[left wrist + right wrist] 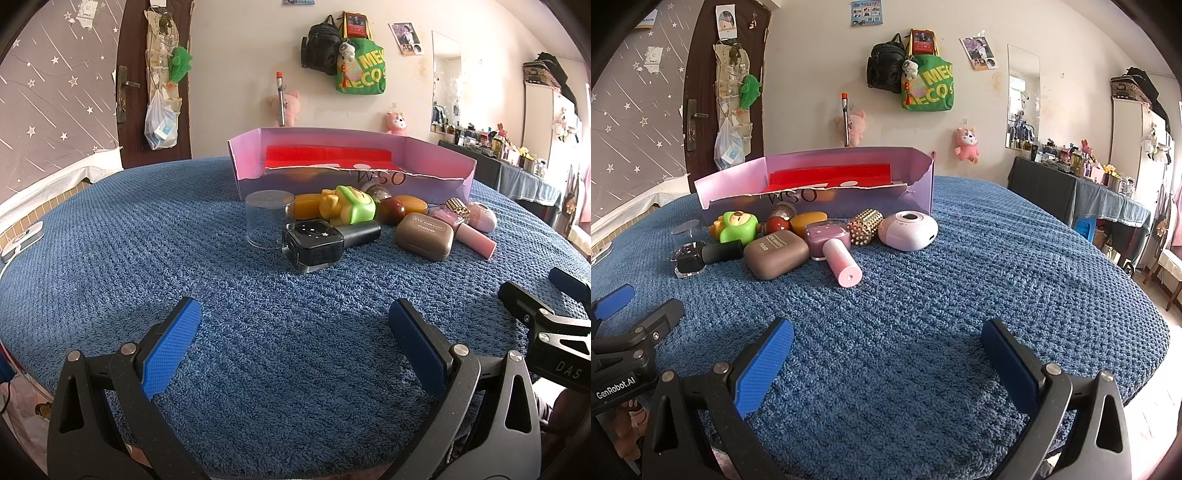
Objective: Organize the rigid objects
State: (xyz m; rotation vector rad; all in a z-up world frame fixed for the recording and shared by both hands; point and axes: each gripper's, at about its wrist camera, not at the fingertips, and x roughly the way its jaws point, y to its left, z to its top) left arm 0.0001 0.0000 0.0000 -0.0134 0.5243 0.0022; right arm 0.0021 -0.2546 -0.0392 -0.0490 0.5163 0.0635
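Two hand-held grippers are recorded low over the blue towel-covered surface (147,258), both empty: the left hand-held gripper (295,325) with jaws spread wide, the right hand-held gripper (888,347) likewise wide. Neither is touching any object.

Objects are clustered at 12 o'clock from both grippers, just in front of the purple box (436,155), none seen inside it apart from a red liner. Noted in the cluster: clear cup (267,218), black nail-polish bottle (317,245), green-and-yellow toy (347,205), brown eyeshadow case (424,236), pink nail-polish bottle (833,247), gold studded piece (864,226), lilac round device (908,230), amber and red-brown stones between them.

Progress is judged as nil: all items lie outside the box. The whole sort is left; the black bottle lies nearest the left hand-held gripper, the pink bottle nearest the right.
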